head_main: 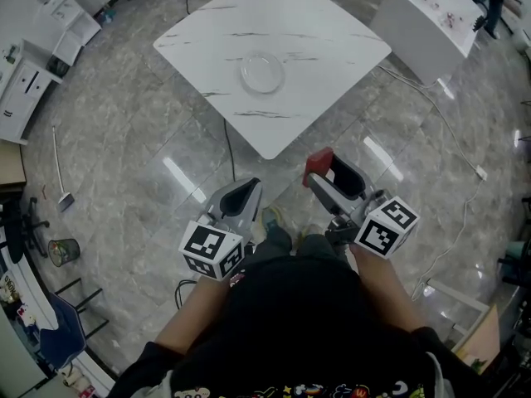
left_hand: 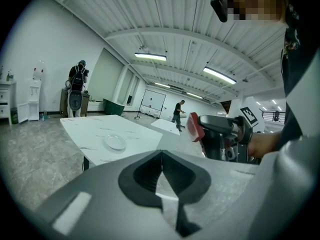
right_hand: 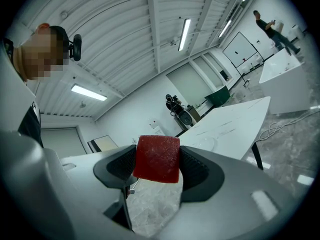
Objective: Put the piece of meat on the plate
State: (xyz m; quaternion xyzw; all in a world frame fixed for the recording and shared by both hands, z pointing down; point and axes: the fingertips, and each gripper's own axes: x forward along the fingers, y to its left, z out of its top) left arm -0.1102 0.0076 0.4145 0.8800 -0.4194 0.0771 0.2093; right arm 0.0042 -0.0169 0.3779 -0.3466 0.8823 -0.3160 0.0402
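The right hand-held gripper (head_main: 320, 171) has its 2 jaws closed on the piece of meat (head_main: 318, 162), a red, roughly square block. In the right gripper view the meat (right_hand: 157, 158) sits clamped between the 2 dark ribbed pads (right_hand: 196, 168) of that hand-held gripper (right_hand: 157, 165), touching both, with its flat face toward the camera and its top edge above the pads. It is held in the air over the grey marbled floor (head_main: 141, 164), well apart from the bench (head_main: 323, 31).

The left hand-held gripper (head_main: 243, 194) has its jaws brought together with nothing between them; in the left gripper view the 2 pads meet along 1 line at the tip of that hand-held gripper (left_hand: 161, 170). The same view shows the right hand-held gripper (left_hand: 197, 128) off to the side with the red meat (left_hand: 194, 127) at its tip.

The white, dark-veined bench stands ahead of the person, and 1 clear round plate (head_main: 263, 71) lies near its middle with nothing on it. The plate (left_hand: 115, 142) shows on the bench (left_hand: 85, 129) in the left gripper view, and faintly (right_hand: 210, 143) on the bench (right_hand: 240, 115) in the right gripper view.

Both hand-held grippers are held close in front of the person's dark clothing (head_main: 299, 322), level with each other, the right 1 reaching a little nearer the bench
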